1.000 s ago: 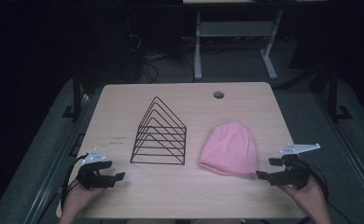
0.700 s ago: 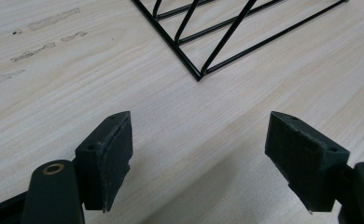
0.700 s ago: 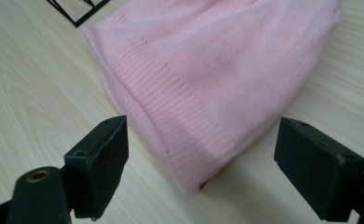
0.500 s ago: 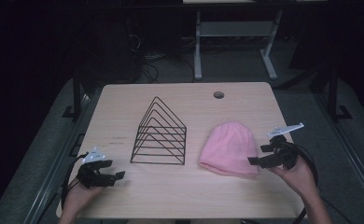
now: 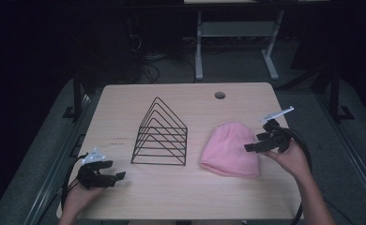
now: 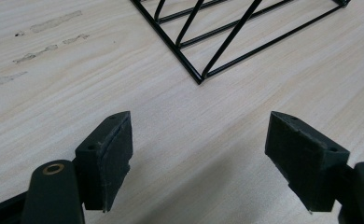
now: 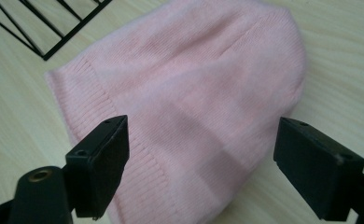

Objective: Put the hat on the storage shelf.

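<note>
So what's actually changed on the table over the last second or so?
The right gripper has moved from the table's right edge inward and away from the person, and now hovers with open jaws over the right side of the pink beanie. It has not taken hold of anything yet. The left gripper stayed near the front left corner, open, and the beanie and black wire rack lie where they were.

Black tongs (image 7: 203, 172) with blocky square pads (brass-ringed pivot holes), grey top plates, trailing black cables.
</note>
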A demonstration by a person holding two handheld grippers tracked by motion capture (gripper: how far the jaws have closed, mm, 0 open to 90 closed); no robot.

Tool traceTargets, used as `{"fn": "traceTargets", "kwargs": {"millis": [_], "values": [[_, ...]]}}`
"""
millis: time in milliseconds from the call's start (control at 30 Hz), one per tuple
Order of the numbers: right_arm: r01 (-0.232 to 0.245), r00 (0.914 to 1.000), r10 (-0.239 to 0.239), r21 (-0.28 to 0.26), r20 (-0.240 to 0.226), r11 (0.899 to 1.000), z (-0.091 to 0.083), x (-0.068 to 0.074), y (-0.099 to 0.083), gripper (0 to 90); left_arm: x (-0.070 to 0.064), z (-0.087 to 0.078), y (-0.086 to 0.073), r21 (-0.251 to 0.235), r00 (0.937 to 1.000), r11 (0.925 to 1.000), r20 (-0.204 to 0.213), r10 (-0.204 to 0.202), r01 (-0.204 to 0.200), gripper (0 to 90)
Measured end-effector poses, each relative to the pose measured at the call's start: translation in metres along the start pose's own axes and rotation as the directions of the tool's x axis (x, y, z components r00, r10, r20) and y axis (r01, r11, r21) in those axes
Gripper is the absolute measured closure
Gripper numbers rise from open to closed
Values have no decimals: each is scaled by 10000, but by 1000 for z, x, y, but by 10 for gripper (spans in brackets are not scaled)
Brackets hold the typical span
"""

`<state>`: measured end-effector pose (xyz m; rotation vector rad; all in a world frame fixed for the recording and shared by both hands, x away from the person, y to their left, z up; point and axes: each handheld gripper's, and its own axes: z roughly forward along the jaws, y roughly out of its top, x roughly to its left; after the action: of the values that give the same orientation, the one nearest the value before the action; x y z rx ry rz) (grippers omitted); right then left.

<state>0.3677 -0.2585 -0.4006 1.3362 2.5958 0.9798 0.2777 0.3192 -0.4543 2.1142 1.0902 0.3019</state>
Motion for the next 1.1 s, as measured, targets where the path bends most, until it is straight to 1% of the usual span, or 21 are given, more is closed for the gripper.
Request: {"fn": "traceTargets", "kwargs": {"millis": [67,100,167,200,233,333,433,533,567,633,667,767,867,967,1000,1100], "values": [[-33,10000,33,91,55,10000,2,-2,6,177,1,0,0,-6,10000,10000,-10,47,-47,234],[4,10000,-5,133,60,9999,3,-3,9,177,0,0,-1,-16,10000,10000,8,-42,42,233],[-68,10000,67,185,55,9998,4,-4,12,177,0,0,-1,14,10000,10000,21,-65,65,233],[9,10000,-10,203,73,9998,6,-7,16,177,0,0,-1,17,10000,10000,24,-57,57,233],[-22,10000,19,316,95,9995,8,-9,21,193,0,0,-1,0,10000,10000,24,-52,52,234],[18,10000,-22,398,97,9992,12,-13,28,197,0,0,-1,-3,10000,10000,13,-13,13,233],[-86,9999,78,540,153,9985,17,-16,35,203,0,0,-1,16,10000,10000,14,-9,9,234],[-72,9997,55,719,250,9974,22,-20,40,207,0,0,-1,4,10000,10000,-1,-17,17,234],[-139,9995,116,815,291,9966,24,-20,41,207,0,0,-1,51,10000,10000,-2,15,-15,233],[-75,9995,47,864,328,9962,26,-22,45,213,0,-1,-1,87,10000,10000,-1,43,-43,233],[-132,9992,97,909,383,9958,27,-23,47,214,1,-1,-1,92,9999,9999,-3,129,-129,233],[-128,9986,75,994,531,9950,31,-26,51,220,1,-1,-1,117,9999,9998,-14,145,-145,233],[-307,9981,242,1173,568,9926,37,-29,54,238,1,-1,-1,117,9999,9998,-33,161,-161,234],[-358,9972,264,1373,699,9899,44,-33,56,267,1,0,-1,94,10000,9999,-37,76,-76,233],[-426,9966,316,1468,763,9882,46,-35,57,271,1,-1,-1,120,9999,9998,-33,141,-141,233],[-572,9952,434,1613,875,9852,53,-39,57,302,1,-1,-1,153,9999,9998,-33,139,-138,233]]}}
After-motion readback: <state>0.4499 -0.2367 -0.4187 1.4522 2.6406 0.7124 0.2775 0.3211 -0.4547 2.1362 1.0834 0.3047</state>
